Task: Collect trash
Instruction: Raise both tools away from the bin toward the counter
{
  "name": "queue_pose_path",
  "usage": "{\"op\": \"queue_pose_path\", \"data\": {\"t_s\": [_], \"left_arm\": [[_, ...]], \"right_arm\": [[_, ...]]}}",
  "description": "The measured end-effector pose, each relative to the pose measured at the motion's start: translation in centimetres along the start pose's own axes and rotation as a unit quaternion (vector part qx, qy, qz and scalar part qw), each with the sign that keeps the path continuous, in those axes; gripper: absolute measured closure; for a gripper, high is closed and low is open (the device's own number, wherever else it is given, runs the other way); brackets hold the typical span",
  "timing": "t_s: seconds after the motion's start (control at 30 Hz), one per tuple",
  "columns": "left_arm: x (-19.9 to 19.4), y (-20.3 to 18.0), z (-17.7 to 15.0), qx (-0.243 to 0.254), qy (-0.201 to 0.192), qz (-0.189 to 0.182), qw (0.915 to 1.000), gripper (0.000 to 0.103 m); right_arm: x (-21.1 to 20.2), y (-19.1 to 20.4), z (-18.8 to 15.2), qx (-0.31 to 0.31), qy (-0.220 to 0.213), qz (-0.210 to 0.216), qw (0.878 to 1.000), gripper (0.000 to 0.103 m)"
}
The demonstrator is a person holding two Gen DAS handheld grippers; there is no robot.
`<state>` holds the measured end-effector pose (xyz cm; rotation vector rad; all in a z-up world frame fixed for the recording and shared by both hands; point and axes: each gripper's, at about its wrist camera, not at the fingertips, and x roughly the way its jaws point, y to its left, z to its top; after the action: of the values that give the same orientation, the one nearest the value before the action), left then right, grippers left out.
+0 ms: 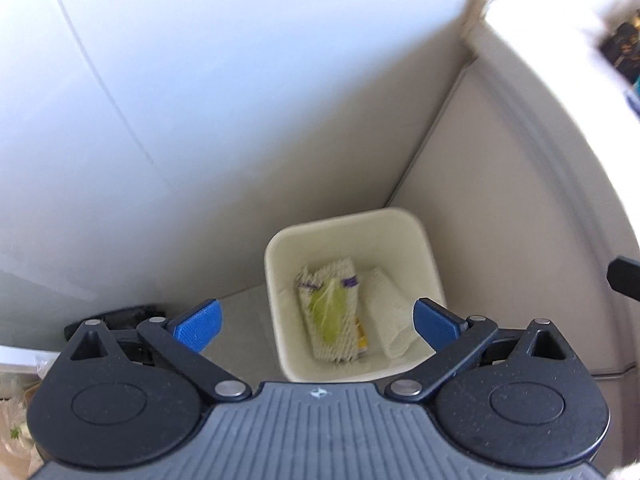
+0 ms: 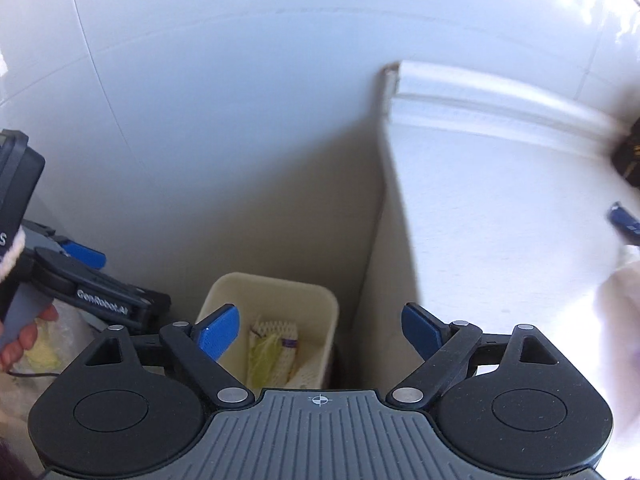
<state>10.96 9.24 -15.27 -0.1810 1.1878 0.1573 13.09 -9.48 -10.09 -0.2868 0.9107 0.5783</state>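
**A:** How do the two hands sit?

**B:** Both tools are tipped steeply down over a cream bin (image 1: 352,236) that stands on the floor in a corner, between a white wall (image 1: 160,80) and a pale cabinet (image 1: 500,200). The left gripper (image 1: 316,322) has its blue pads (image 1: 198,324) spread wide, with nothing between them. The right gripper (image 2: 320,334) is also spread wide and empty.

**A:** Can you see either hand itself?

**B:** From the right wrist camera, yes: fingers (image 2: 20,340) wrap the grey handle of the left tool at the picture's left edge, and that tool slants down toward the bin. The right hand is not in view.

**A:** Where is the trash?

**B:** In the bin. A ribbed foam net (image 1: 328,312) with purple marks lies on the bottom, with a pale green leaf (image 1: 330,308) on it. Its long axis runs from the far wall of the bin toward the near wall, slightly slanted. Just to its right lies a white roll of paper towel (image 1: 386,312), its long axis roughly parallel to the net. A yellow scrap (image 1: 361,334) shows between the two.

**A:** Anything else nearby?

**B:** A clear bag (image 2: 60,344) with something yellowish inside sits left of the bin, below the left tool. It is blurred, so I cannot tell its contents.
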Motion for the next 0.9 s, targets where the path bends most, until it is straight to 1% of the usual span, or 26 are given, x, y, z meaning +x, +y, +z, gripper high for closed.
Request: {"op": "queue_pose_path", "data": {"t_s": [0.13,0.2,0.3,0.37,0.5,0.57,0.73,0.9], "left_arm": [[-1.6,-1.5,0.7,0.004,-0.024,-0.024,0.9994,0.001],[-2.2,-2.6,1.1,0.010,-0.034,-0.036,0.9987,0.001],[-3.5,-4.6,1.9,0.023,-0.048,-0.052,0.9972,0.001],[-3.9,-6.2,2.7,0.035,-0.057,-0.063,0.9958,0.001],[-5.3,-9.7,3.6,0.062,-0.076,-0.083,0.9917,0.001],[-5.4,-11.5,4.4,0.074,-0.082,-0.096,0.9892,0.001],[-5.6,-16.1,5.7,0.106,-0.097,-0.123,0.9820,0.001],[-5.7,-21.0,6.6,0.130,-0.099,-0.157,0.9740,0.001]], "right_arm": [[-3.3,-2.1,-0.7,0.002,-0.030,-0.021,0.999,0.011],[-4.7,-3.3,-1.1,0.005,-0.046,-0.034,0.998,0.009],[-7.0,-5.8,-1.8,0.020,-0.069,-0.057,0.996,0.007],[-7.8,-7.6,-2.5,0.033,-0.078,-0.072,0.994,0.007],[-9.5,-11.1,-4.1,0.059,-0.087,-0.105,0.989,0.006],[-10.5,-13.2,-5.3,0.069,-0.089,-0.120,0.986,0.006],[-11.6,-17.1,-7.6,0.091,-0.087,-0.153,0.980,0.006],[-13.0,-20.2,-9.0,0.096,-0.090,-0.179,0.975,0.006]]}}
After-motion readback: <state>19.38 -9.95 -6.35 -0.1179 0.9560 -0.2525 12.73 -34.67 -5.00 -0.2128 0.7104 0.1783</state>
